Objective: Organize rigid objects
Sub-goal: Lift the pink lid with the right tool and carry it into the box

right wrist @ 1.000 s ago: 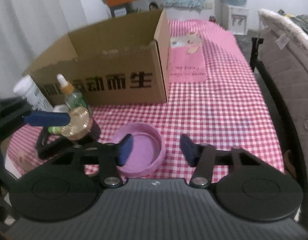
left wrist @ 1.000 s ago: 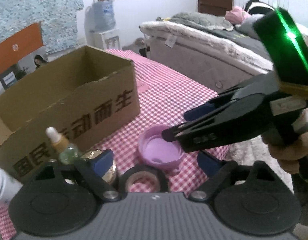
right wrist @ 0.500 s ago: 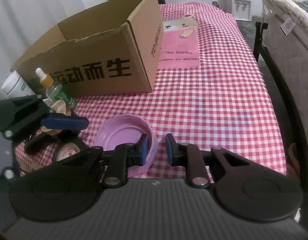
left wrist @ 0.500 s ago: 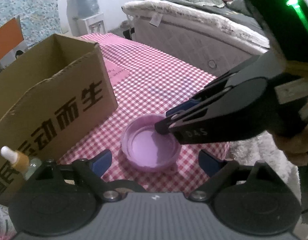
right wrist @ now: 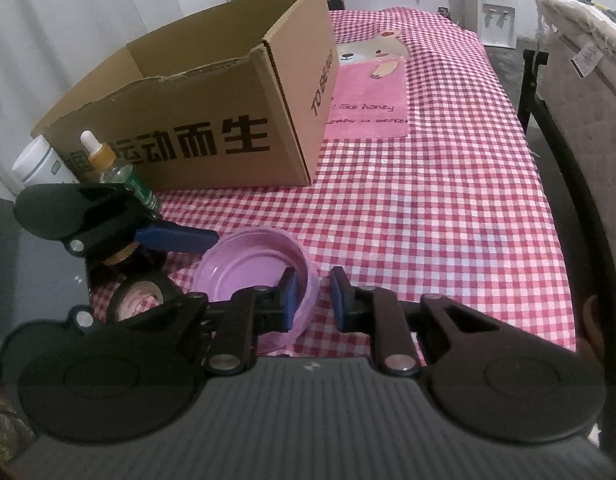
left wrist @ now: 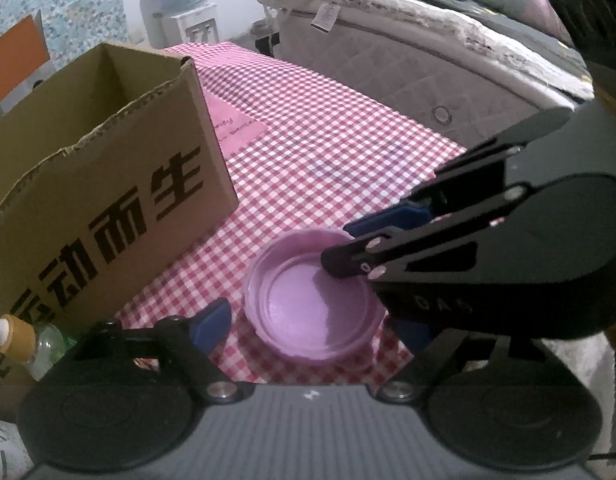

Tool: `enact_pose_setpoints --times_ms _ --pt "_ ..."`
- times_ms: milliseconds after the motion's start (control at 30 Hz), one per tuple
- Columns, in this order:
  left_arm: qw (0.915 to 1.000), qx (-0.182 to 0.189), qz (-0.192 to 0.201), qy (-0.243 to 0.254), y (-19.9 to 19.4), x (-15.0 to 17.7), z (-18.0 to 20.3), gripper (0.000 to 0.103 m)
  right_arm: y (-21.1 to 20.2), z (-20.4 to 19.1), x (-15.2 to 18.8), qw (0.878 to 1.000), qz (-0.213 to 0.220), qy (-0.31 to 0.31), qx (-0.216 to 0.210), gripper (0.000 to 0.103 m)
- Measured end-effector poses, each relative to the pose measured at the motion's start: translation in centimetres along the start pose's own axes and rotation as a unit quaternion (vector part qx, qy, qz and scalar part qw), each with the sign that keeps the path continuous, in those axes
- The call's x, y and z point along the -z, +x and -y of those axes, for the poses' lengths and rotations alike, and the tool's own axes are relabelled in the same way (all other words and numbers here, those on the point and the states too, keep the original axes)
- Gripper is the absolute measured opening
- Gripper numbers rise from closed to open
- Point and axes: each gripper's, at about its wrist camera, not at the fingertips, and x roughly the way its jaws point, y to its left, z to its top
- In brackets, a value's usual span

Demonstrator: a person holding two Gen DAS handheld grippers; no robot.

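Between the right claw's [right wrist: 311, 299] nearly shut jaws, the lid's [right wrist: 243, 266] rim is pinched, while the left claw [left wrist: 308, 326] is held wide around it, closing.

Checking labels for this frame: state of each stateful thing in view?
Right gripper: shut on the rim of the purple lid.
Left gripper: open, straddling the lid, jaws just narrowed.
Purple lid: hollow side up, on the tablecloth.
Cardboard box: open top.
Dropper bottle: upright, capped.
White bottle: upright, capped.

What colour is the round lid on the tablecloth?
Light purple lid, lying open side up; it shows best in the left wrist view.
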Motion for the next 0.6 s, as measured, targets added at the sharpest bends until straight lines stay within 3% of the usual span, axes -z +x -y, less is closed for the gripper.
enact_pose_setpoints --times_ms 100,333,600 --pt "1.0000 0.007 0.002 -0.004 -0.3 0.0 0.0 0.075 0.0 0.0 0.0 1.000 0.000 0.005 -0.004 0.010" --pt "0.9997 0.005 0.023 -0.005 -1.8 0.3 0.3 0.074 -1.4 -0.9 -0.2 1.000 0.015 0.001 0.005 0.010" --pt "0.9952 -0.024 0.095 -0.010 -8.6 0.8 0.1 0.074 -6.5 -4.4 -1.4 0.997 0.072 -0.030 0.014 0.010"
